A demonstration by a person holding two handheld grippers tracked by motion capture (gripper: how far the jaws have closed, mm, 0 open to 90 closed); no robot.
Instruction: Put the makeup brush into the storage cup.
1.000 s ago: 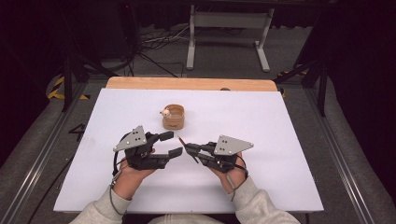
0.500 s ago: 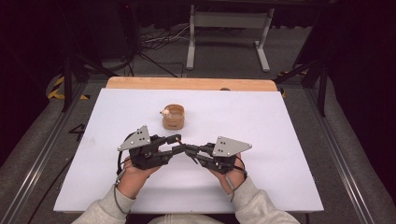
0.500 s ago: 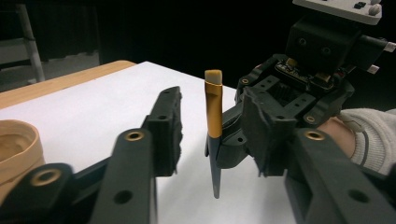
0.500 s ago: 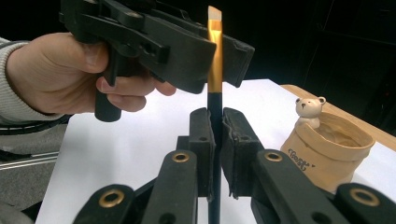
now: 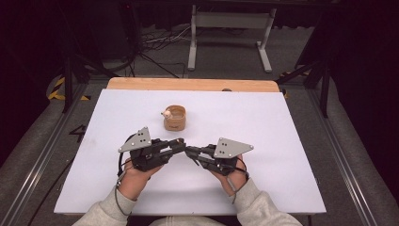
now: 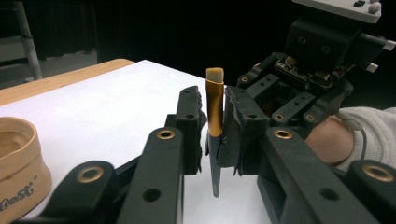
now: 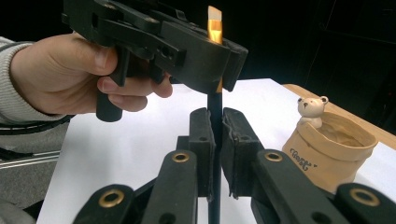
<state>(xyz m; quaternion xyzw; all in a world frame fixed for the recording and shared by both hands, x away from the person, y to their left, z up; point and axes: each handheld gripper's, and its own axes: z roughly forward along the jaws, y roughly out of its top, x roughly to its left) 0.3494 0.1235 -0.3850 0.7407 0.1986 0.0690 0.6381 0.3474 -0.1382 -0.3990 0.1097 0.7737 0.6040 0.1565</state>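
Near the middle of the white table (image 5: 282, 141), the right gripper (image 7: 215, 135) pinches the small black-handled brush with a gold band (image 6: 214, 112) upright, and the left gripper (image 6: 212, 123), its jaws a little apart around it, should squeeze firmly first.

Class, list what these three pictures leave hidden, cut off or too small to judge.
- Brush: too small to pick out in the high view.
- Brush handle's lower end: cut off by the bottom edge in the right gripper view.
- Pot lettering: cut off at the left gripper view's edge.
- Pot's contents: unclear in every view.
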